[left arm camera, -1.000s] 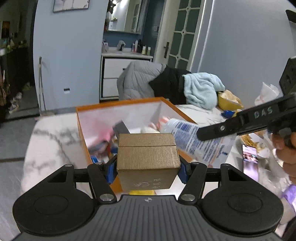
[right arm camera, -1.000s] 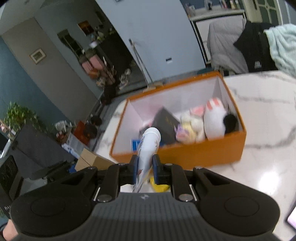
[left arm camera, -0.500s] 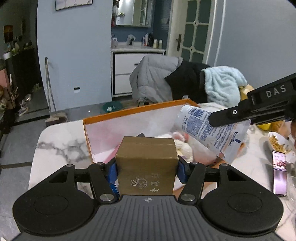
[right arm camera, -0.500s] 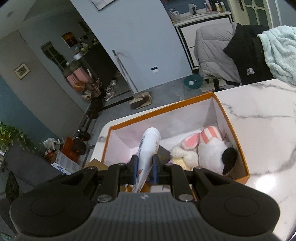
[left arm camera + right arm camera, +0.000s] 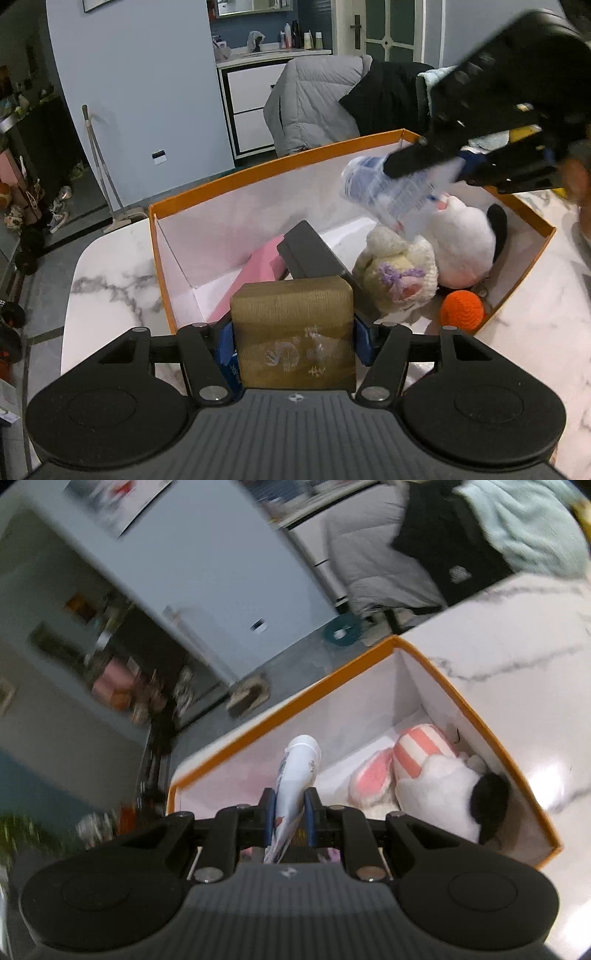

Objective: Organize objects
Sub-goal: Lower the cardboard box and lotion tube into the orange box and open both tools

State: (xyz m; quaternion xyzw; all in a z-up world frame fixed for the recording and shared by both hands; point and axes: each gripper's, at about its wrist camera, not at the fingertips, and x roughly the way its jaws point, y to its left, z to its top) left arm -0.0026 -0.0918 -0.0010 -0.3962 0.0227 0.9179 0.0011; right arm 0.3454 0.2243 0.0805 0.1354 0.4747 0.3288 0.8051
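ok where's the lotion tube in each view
Left wrist: the lotion tube is upper right, clamped by the right gripper, hanging over the orange box.
Right wrist: the tube is centre, sticking forward between the fingers, cap end away from the camera.
Shared landmark: the white plush in the box.

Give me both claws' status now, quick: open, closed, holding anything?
Left claw: closed on the brown box, at the near edge of the orange box.
Right claw: closed on the white tube, over the orange box.
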